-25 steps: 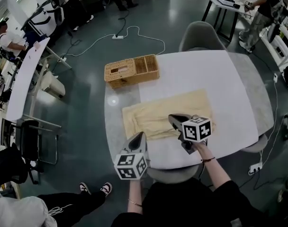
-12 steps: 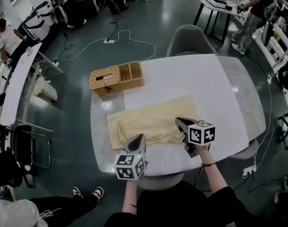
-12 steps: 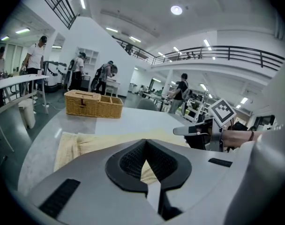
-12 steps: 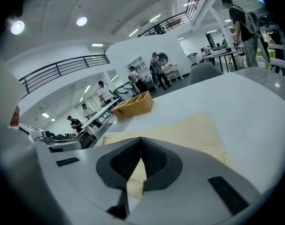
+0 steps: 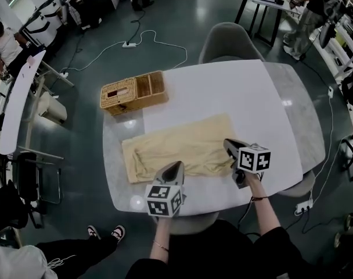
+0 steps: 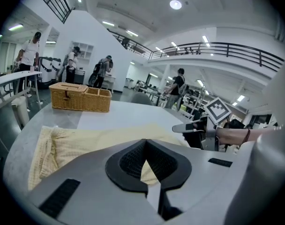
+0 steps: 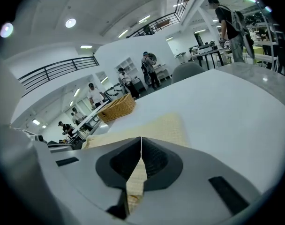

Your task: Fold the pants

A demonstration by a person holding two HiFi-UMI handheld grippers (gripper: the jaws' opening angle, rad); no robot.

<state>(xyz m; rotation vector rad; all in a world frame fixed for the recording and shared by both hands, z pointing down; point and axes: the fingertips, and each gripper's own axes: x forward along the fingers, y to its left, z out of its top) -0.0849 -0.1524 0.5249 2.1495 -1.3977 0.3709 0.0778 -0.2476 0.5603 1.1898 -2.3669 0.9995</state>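
Pale yellow pants [image 5: 176, 147] lie spread out lengthwise across the near half of the white table [image 5: 223, 92]. My left gripper [image 5: 175, 164] is at the pants' near edge around the middle, jaws shut with nothing in them. The right gripper [image 5: 227, 142] is over the pants' right end, also shut and holding nothing. In the left gripper view the pants [image 6: 77, 142] stretch ahead of the closed left gripper [image 6: 145, 141], with the right gripper [image 6: 180, 128] off to the right. The right gripper view shows cloth [image 7: 156, 125] beyond the right gripper [image 7: 141, 138].
A wicker basket [image 5: 133, 92] sits at the table's far left corner, seen also as a basket [image 6: 79, 97] in the left gripper view. A grey chair [image 5: 226, 42] stands at the far side. People and other tables are farther off in the room.
Both grippers have shifted to the right along the pants' near edge, the right one reaching the pants' right end. Both stayed shut. The pants have not moved.
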